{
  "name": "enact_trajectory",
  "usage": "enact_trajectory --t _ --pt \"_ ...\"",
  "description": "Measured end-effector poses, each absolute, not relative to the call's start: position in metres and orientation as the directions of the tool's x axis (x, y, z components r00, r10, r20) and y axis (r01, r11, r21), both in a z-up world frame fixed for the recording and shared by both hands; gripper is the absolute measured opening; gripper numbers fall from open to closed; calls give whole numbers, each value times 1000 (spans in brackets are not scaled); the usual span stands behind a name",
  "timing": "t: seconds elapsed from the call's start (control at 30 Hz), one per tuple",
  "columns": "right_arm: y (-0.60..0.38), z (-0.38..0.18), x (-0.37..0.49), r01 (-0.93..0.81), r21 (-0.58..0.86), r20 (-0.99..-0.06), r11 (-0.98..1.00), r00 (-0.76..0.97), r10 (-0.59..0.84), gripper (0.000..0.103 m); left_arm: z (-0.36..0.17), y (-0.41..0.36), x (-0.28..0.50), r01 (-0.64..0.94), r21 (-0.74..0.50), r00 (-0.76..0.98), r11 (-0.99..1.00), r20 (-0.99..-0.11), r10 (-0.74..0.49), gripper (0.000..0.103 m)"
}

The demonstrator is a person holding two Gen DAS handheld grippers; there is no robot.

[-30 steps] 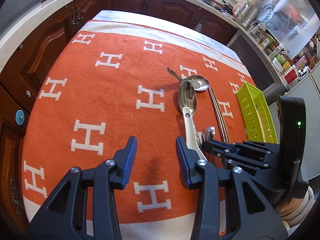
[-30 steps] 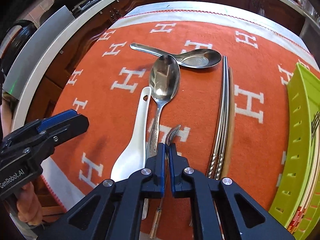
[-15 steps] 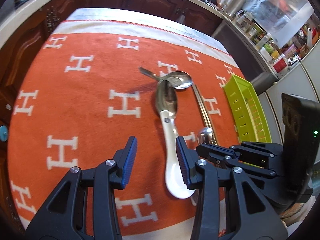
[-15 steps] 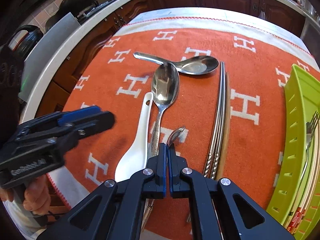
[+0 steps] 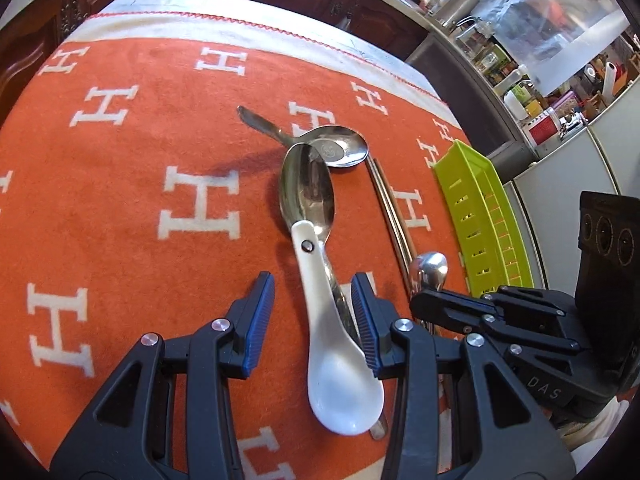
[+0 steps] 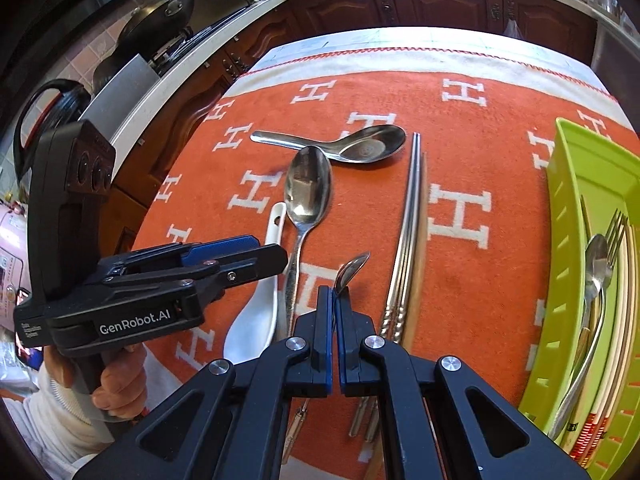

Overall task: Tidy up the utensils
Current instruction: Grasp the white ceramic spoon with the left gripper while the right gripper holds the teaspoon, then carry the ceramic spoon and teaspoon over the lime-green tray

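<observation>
Cloth (image 6: 460, 240) is still carrying most of the work. At centre-left of the right-wrist frame the left gripper (image 5: 312, 316) is standing half open astride the white spoon (image 5: 332, 344), gripping nothing. Two steel spoons (image 6: 308, 192) and chopsticks (image 6: 408, 216) are lying mid-frame. The right gripper (image 6: 334, 312) is pinching a small spoon (image 6: 350, 270). At right, the tray (image 6: 560, 264) is already holding a fork and more.

Home kitchen: wooden cabinets (image 6: 440, 0), countertop (image 6: 168, 80), frying pan (image 6: 160, 16).
</observation>
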State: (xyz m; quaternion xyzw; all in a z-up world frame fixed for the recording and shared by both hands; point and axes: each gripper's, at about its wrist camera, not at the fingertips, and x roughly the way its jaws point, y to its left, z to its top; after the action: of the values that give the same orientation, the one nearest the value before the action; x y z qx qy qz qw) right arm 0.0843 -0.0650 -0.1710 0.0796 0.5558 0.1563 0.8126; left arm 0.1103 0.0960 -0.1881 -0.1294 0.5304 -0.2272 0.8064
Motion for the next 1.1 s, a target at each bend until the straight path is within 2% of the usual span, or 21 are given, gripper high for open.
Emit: enact_trajectory --t 0.13,0.3,0.37,0.5,0.93,1.1 --pt "-71 -174 84 -155 320 -875 935 331 354 2 -192 85 111 254 -453 335 855 -788 -517 27" --pt "-75 -176 84 -146 335 -870 931 331 365 2 -199 78 112 268 -500 326 824 -757 -566 22" --pt "-77 -176 83 -141 341 -869 929 330 369 2 -202 77 113 266 -498 328 825 -758 -563 11" --pt "-80 -177 83 -133 350 -867 927 328 374 2 -205 75 114 255 -510 330 822 -753 -570 11" --pt "-81 -174 79 -133 357 -860 925 340 381 2 -194 73 100 195 -379 369 905 -826 -425 11" --pt "-84 -170 74 -135 364 -854 922 347 388 1 -189 75 96 183 -391 361 902 -827 -432 10"
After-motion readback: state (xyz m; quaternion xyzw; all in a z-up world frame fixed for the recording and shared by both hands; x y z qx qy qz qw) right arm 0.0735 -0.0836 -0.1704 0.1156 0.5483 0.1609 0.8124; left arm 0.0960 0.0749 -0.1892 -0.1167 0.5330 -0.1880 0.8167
